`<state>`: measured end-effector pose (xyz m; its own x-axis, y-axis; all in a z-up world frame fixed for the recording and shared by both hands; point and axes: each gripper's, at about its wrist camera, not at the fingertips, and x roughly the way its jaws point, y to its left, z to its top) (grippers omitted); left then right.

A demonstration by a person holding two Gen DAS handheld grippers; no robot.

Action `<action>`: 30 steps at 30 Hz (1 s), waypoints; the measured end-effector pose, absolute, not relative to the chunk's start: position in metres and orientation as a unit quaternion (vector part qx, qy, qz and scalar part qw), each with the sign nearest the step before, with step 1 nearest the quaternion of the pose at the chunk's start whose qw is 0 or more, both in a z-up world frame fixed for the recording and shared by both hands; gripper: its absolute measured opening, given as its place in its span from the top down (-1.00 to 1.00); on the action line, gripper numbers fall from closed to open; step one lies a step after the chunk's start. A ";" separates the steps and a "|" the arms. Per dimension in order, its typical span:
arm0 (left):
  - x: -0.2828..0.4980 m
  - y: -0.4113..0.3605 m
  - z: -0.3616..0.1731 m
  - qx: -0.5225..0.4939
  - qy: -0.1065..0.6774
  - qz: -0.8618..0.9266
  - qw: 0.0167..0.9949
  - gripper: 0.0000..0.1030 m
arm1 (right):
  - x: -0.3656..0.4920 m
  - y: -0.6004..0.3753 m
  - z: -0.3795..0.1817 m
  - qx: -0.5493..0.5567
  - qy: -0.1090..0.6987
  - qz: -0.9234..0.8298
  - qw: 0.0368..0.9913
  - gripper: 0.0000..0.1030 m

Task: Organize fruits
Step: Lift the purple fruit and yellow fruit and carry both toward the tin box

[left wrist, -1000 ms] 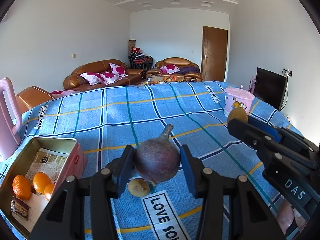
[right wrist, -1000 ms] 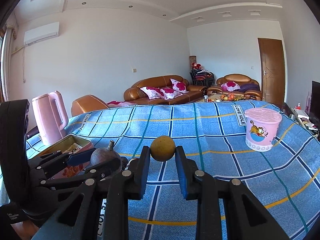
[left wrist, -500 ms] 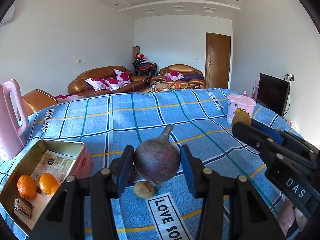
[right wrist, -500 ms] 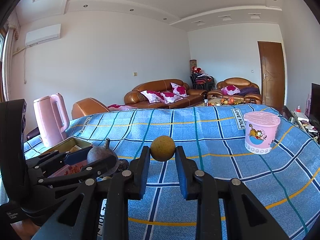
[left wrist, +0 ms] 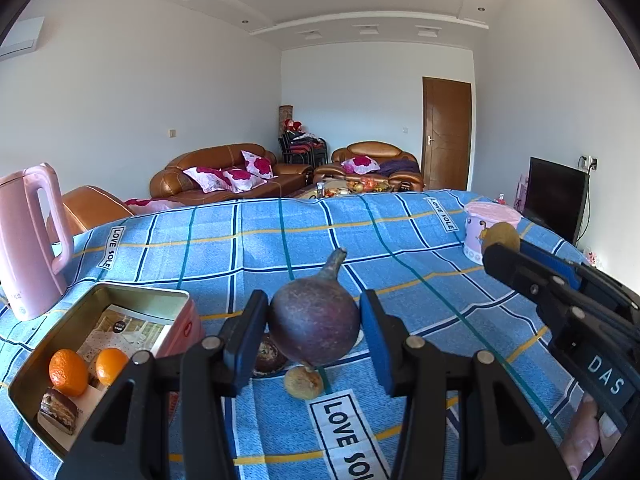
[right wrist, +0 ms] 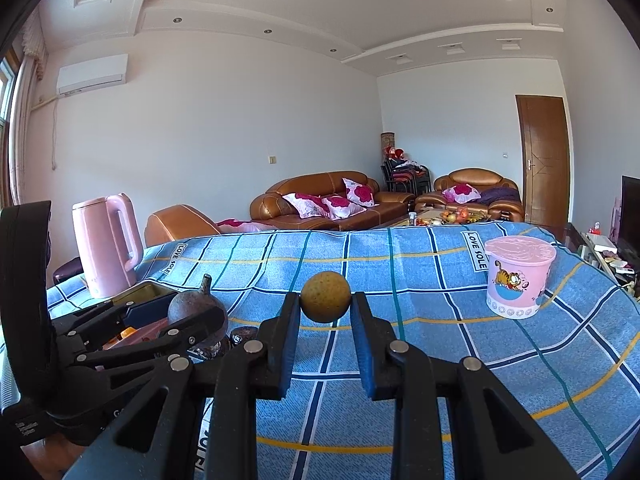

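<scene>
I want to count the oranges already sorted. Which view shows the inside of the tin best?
The left wrist view: it looks down into the open tin, showing two oranges and a brown cake slice on paper. In the right wrist view the left gripper hides the tin apart from its rim.

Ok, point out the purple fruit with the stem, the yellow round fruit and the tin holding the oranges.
purple fruit point(left wrist: 314, 330), left wrist view, middle of its round body.
yellow round fruit point(right wrist: 325, 297), right wrist view, centre of its front face.
tin point(left wrist: 144, 291), left wrist view, far rim.
</scene>
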<state>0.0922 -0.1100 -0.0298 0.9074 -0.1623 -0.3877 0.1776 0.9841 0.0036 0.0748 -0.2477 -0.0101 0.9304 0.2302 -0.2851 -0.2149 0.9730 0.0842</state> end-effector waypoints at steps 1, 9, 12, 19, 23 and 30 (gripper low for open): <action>0.092 -0.110 -0.030 0.020 0.195 -0.085 0.977 0.04 | 0.074 -0.248 -0.010 0.025 0.146 0.114 0.982 0.46; 0.087 -0.107 -0.028 0.023 0.184 -0.070 0.980 0.04 | 0.068 -0.246 -0.008 0.022 0.135 0.119 0.983 0.46; 0.086 -0.105 -0.028 0.026 0.184 -0.063 0.981 0.04 | 0.068 -0.244 -0.008 0.021 0.136 0.122 0.983 0.46; 0.084 -0.095 -0.028 0.023 0.187 -0.049 0.981 0.04 | 0.068 -0.237 -0.008 0.019 0.136 0.130 0.982 0.46; 0.082 -0.088 -0.028 0.022 0.189 -0.044 0.981 0.04 | 0.070 -0.231 -0.008 0.018 0.138 0.137 0.981 0.46; 0.078 -0.069 -0.028 0.016 0.196 -0.032 0.980 0.04 | 0.071 -0.213 -0.007 0.011 0.141 0.157 0.977 0.46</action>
